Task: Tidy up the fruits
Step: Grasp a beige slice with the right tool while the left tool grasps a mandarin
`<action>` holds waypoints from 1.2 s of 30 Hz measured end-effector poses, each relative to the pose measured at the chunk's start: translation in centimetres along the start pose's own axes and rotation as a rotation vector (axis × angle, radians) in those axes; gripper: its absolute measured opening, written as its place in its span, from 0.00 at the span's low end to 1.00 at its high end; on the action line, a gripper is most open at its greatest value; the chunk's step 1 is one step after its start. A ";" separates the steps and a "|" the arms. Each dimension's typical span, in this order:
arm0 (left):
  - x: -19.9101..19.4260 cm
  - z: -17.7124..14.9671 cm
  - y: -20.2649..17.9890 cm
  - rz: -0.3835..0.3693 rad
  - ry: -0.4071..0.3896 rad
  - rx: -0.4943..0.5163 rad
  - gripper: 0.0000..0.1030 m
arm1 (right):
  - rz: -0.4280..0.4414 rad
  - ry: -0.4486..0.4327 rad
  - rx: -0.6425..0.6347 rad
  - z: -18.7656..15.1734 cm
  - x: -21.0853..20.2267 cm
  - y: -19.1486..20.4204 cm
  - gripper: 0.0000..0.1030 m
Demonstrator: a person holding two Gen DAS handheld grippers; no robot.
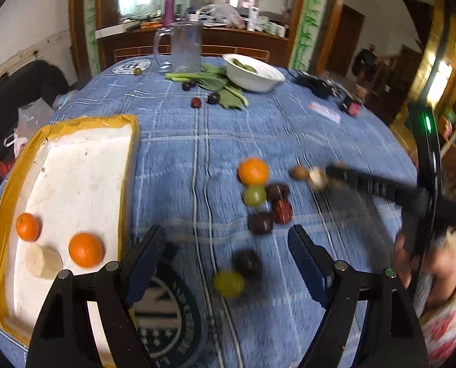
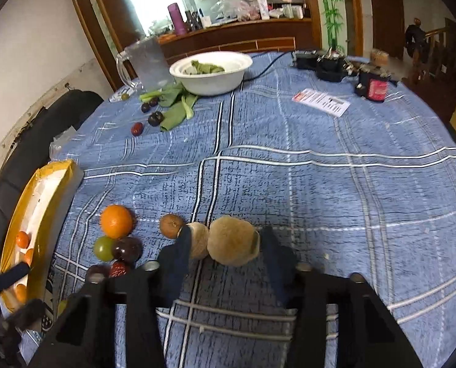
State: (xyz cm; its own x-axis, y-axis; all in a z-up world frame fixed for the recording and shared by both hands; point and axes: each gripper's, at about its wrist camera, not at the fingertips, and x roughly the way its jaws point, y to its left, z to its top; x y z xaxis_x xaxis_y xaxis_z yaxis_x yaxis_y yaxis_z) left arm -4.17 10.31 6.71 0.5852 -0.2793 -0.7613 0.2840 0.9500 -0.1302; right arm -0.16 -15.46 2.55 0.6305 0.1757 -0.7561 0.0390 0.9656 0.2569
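The right gripper (image 2: pixel 224 242) closes around a tan fruit (image 2: pixel 232 240); pinched off-centre, it may roll away; the left gripper (image 1: pixel 228 245) gapes empty.

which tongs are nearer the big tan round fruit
Right. The right tongs have the big tan fruit between their tips. The left tongs hang open over the dark and green fruits, well short of it.
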 end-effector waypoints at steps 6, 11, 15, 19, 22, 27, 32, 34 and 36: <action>4.3 4.1 0.2 -0.032 0.021 -0.090 0.79 | -0.005 -0.004 -0.022 -0.1 0.8 -0.1 0.45; 8.8 5.4 -1.6 -0.004 0.067 -0.054 0.76 | 0.001 -0.007 -0.032 -0.3 0.7 -0.2 0.42; 10.9 5.1 -2.3 -0.009 0.106 -0.031 0.67 | 0.001 -0.010 -0.030 -0.4 0.3 -0.3 0.38; 11.6 4.7 -2.6 0.010 0.097 -0.001 0.61 | 0.010 -0.010 -0.023 -0.4 0.3 -0.5 0.38; 11.3 4.4 -2.5 -0.004 0.071 0.004 0.41 | 0.013 -0.015 -0.012 -0.5 0.2 -0.5 0.37; 10.2 4.1 -2.2 -0.010 0.013 -0.009 0.32 | 0.031 -0.046 0.022 -0.6 -0.8 -0.8 0.33; 9.4 4.3 -1.3 -0.048 -0.024 -0.052 0.32 | 0.033 -0.071 0.030 -0.6 -1.3 -0.8 0.33; 8.9 4.4 -1.2 -0.045 -0.048 -0.058 0.32 | 0.033 -0.070 0.030 -0.7 -1.3 -0.7 0.33; 8.2 4.3 -1.0 -0.042 -0.073 -0.064 0.32 | 0.036 -0.077 0.023 -0.7 -1.4 -0.5 0.33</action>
State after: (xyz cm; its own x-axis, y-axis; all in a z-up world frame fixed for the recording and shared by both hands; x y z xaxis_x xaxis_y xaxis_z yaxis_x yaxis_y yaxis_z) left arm 3.64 6.44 3.36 0.6281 -0.3258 -0.7066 0.2617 0.9437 -0.2024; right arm -1.66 -16.02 3.09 0.6893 0.1943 -0.6979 0.0327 0.9541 0.2978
